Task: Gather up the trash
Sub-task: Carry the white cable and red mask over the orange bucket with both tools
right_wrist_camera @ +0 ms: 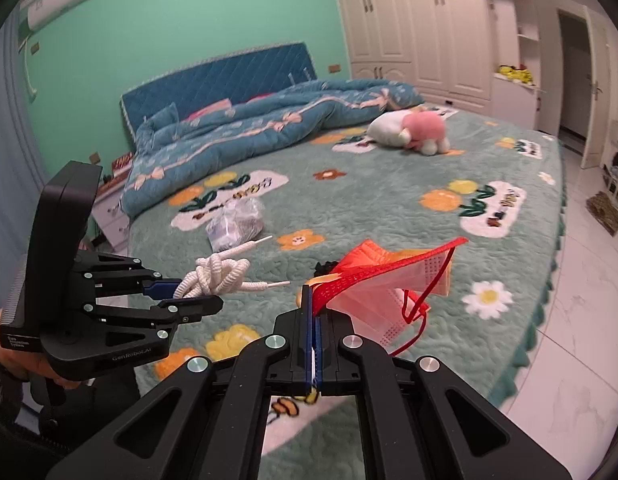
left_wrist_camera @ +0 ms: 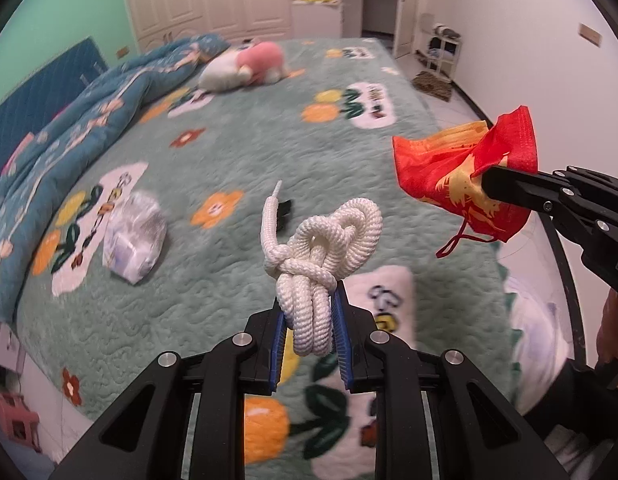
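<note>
White knotted rope bundle (left_wrist_camera: pixel 317 256) pinched in left gripper (left_wrist_camera: pixel 309 320); right gripper (right_wrist_camera: pixel 313 320) clamped on red pleated face mask (right_wrist_camera: pixel 373 280) above green quilted bed cover (left_wrist_camera: pixel 229 140).

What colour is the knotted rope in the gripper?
White. The rope, clamped by the left gripper, shows best in the left wrist view.

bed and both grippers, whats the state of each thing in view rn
left gripper: shut on the white rope, lifted off the bed
white rope: knotted bundle, held between the fingers
right gripper: shut on the red face mask
red face mask: crumpled, hanging in the air
plastic-wrapped packet: lying on the bed, untouched
plush toy: lying on its side
quilt: rumpled by the headboard
</note>
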The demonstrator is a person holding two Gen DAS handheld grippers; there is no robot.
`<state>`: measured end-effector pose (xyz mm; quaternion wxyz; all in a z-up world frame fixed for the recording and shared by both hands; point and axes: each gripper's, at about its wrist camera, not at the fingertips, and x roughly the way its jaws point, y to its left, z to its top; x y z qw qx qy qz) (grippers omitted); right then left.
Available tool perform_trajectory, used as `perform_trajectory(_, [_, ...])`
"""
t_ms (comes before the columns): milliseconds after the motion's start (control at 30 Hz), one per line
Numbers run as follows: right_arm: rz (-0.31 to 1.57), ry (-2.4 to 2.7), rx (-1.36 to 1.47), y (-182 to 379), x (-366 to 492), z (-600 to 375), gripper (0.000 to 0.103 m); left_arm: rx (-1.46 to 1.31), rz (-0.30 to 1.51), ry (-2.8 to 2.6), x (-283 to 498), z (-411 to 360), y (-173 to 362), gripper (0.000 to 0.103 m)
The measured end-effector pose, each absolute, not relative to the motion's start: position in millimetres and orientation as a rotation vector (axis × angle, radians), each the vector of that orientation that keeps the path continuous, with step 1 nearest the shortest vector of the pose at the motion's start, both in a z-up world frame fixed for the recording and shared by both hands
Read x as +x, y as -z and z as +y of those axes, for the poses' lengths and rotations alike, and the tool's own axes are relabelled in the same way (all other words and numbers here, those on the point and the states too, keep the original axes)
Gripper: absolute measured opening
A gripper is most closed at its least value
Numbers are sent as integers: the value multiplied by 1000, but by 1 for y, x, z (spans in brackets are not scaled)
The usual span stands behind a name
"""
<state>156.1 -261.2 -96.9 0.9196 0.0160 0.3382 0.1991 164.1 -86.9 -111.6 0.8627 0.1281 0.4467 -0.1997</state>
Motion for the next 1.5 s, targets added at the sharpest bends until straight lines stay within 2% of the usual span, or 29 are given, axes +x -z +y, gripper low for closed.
perform_trajectory(333, [622, -227, 95, 71, 71, -335, 1, 382, 849, 623, 121, -172, 92, 23])
perform_trajectory(767, [623, 105, 238, 84, -42, -465, 1, 564, 808, 991, 55, -320, 105, 23])
perform_trajectory(1200, [689, 354, 410, 142, -135, -565, 1, 740, 859, 1238, -6, -429, 154, 23])
perform_trajectory(1500, [794, 376, 552, 216, -149, -607, 1, 815, 978, 1271, -10, -473, 208, 23])
